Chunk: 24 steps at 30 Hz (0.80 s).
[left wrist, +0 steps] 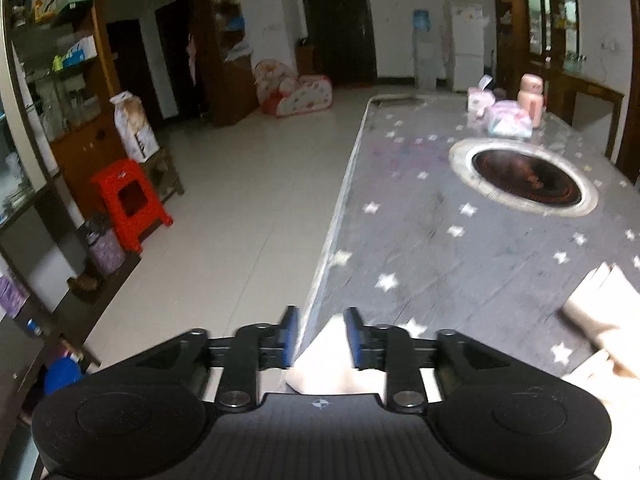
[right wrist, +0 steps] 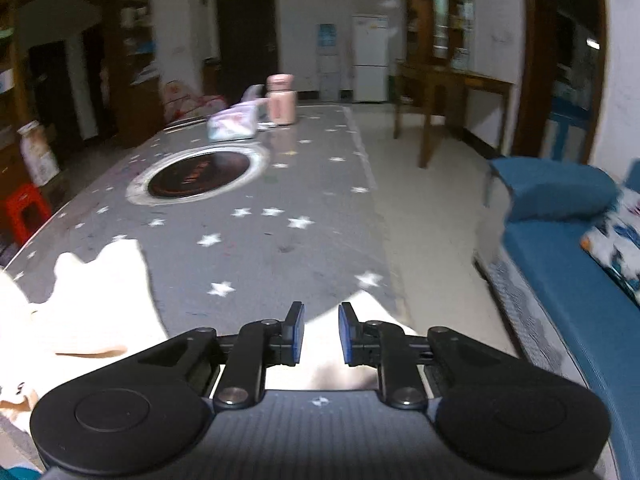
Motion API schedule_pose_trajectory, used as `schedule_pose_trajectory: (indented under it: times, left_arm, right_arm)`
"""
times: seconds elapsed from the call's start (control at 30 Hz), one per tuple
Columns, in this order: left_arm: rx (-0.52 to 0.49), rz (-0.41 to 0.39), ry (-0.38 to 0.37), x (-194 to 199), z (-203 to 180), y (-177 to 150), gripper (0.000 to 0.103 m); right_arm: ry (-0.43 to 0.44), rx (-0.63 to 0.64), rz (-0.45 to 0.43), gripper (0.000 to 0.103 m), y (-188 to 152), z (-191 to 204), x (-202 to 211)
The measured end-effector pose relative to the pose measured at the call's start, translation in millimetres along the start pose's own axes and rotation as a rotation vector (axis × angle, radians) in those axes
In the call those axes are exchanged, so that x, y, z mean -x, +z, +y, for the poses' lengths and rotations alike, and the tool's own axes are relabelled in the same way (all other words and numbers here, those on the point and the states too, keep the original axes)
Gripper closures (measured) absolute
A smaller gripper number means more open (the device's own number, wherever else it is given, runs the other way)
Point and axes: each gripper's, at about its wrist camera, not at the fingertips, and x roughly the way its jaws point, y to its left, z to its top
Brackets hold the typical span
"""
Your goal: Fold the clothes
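A cream-white garment lies on the near end of a grey star-patterned table (left wrist: 420, 216). In the left wrist view, my left gripper (left wrist: 322, 336) has its jaws apart around a corner of the garment (left wrist: 330, 364) at the table's left edge; another part of the garment (left wrist: 600, 312) lies to the right. In the right wrist view, my right gripper (right wrist: 321, 334) has its jaws apart around another corner of the garment (right wrist: 368, 312) near the table's right edge (right wrist: 372, 184). A bunched part of the garment (right wrist: 96, 300) lies to the left. The jaws do not look clamped.
A round black hotplate (left wrist: 524, 176) is set in the table's middle. A pink bottle (right wrist: 281, 100) and a pastel pouch (right wrist: 234, 124) stand at the far end. A red stool (left wrist: 128, 200) stands on the floor at left. A blue sofa (right wrist: 580, 264) is at right.
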Motion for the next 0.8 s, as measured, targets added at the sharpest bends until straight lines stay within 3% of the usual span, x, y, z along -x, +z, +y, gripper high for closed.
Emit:
schedule_pose_trajectory:
  times: [0.43, 0.57, 0.67, 0.8]
  left_arm:
    - [-0.146, 0.058, -0.349, -14, -97, -15, 0.061]
    - [-0.164, 0.072, -0.418, -17, -118, -19, 0.061]
    - [-0.168, 0.084, -0.459, -21, -127, -20, 0.061]
    - [-0.184, 0.099, -0.478, -25, -136, -22, 0.061]
  right_arm:
    - [0.380, 0.179, 0.108, 0.085, 62, 114, -106]
    - [0.455, 0.206, 0.166, 0.084, 71, 142, -145]
    - [0.492, 0.200, 0.187, 0.073, 73, 153, -165]
    - [0.521, 0.184, 0.203, 0.073, 75, 161, -186]
